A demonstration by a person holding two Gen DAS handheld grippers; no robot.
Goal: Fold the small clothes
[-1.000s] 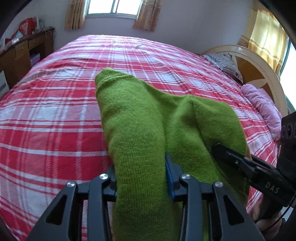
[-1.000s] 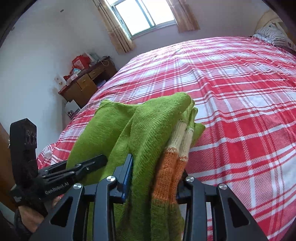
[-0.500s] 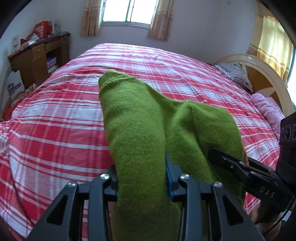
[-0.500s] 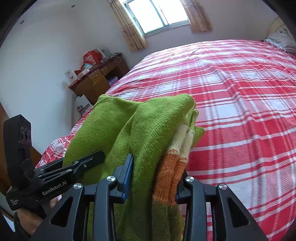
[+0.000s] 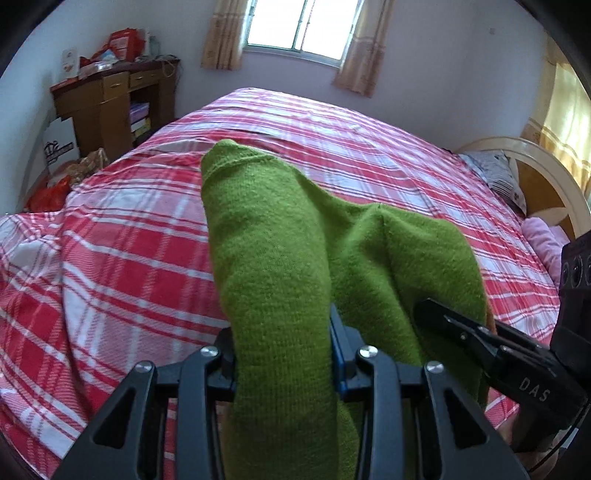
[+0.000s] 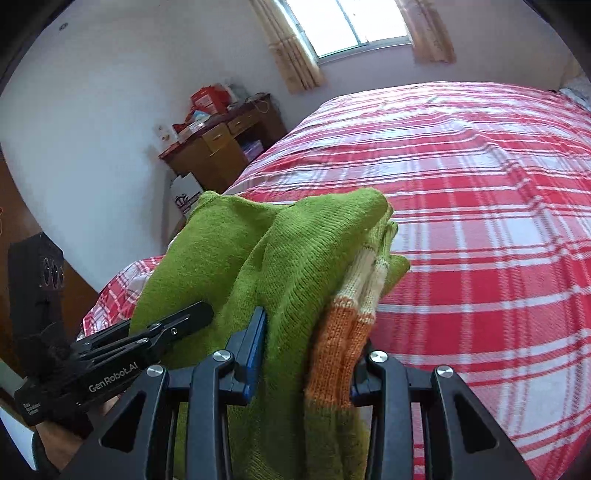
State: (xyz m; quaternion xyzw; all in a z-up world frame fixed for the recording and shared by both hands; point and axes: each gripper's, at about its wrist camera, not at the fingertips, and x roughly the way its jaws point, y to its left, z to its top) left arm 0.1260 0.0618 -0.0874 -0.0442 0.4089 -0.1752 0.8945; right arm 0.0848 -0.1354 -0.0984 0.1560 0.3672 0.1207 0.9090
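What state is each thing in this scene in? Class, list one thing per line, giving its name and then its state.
green sweater: bunched, held above the bed by both grippers.
left gripper: shut on the sweater.
right gripper: shut on the sweater, at its orange and cream stripes.
plaid bedspread: spread over the bed, slightly rumpled.
window curtains: drawn open.
desk drawers: closed.
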